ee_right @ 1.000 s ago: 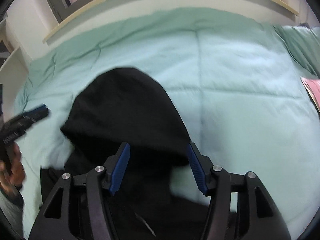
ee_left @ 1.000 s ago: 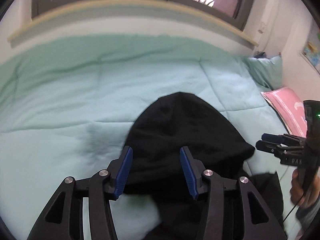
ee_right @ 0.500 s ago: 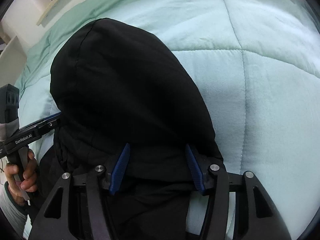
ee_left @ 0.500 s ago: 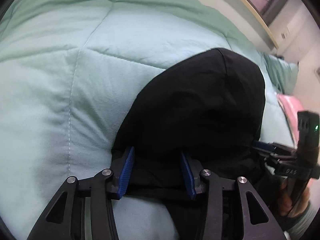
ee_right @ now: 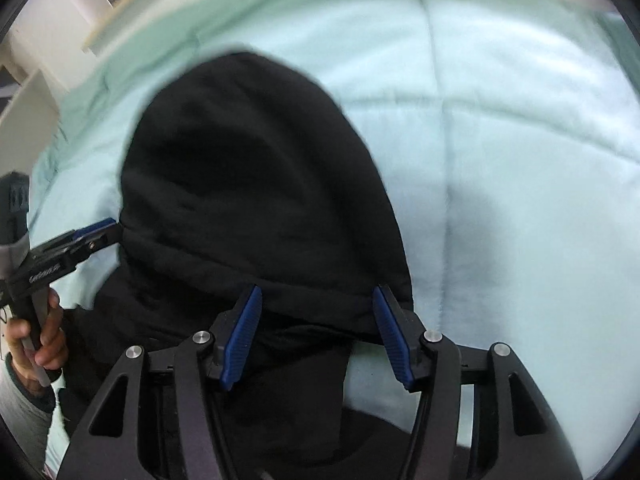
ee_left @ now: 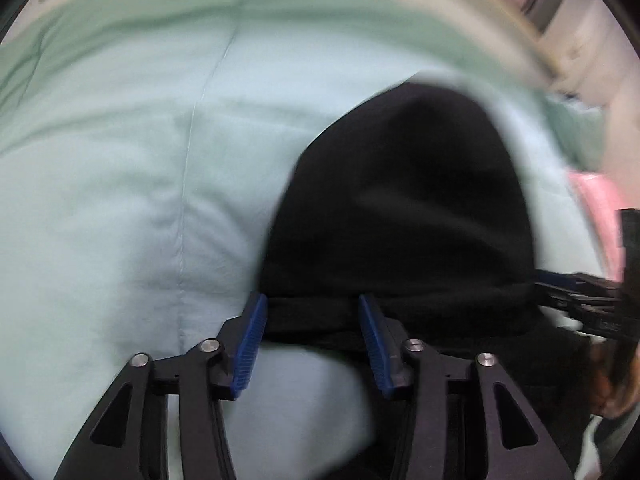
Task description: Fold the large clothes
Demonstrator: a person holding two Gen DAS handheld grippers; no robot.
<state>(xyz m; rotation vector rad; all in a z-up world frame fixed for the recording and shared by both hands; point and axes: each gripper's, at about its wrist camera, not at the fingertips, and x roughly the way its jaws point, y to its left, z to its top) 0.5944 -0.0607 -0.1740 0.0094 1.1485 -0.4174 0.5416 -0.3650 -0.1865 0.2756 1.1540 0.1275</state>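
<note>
Mint-green quilted duvet (ee_left: 120, 200) fills most of both views, stitched seams crossing it; covers the bed wall to wall. Pale wooden ledge (ee_left: 500, 36) runs along far edge of bed, window frame above it at upper rt in L wrist view, blurred. Black hooded garment (ee_right: 248, 176) lies on the duvet, hood part rounded and spread flat pointing away from cams, rest of the body bunched toward the near edge, under and behind both tools. In L view the same garment (ee_left: 404, 208) sits rt of centre; in R view it sits left of centre. Green pillow (ee_left: 576, 128) at far rt, blurred; pink pillow (ee_left: 600, 208) just beside it, nearer. White shelf unit (ee_right: 28, 128) at left edge of R view, contents can't be made out. No containers visible otherwise. Left gripper (ee_left: 312, 330): jaws spread wide, blue pads either side of the folded hem at the base of the hood; cloth lies between them, pads not pinching it. Seen from R cam the left gripper (ee_right: 100, 232) tip touches or is right at the garment's left edge, person's hand (ee_right: 38, 344) on the handle, grey sleeve below. Right gripper (ee_right: 316, 328): jaws likewise apart, hem of hood between the pads, rt pad at the hem's outer corner, no clamp on cloth. From L cam it (ee_left: 560, 288) shows at rt edge, tip at garment's side; much motion blur in L view.
</note>
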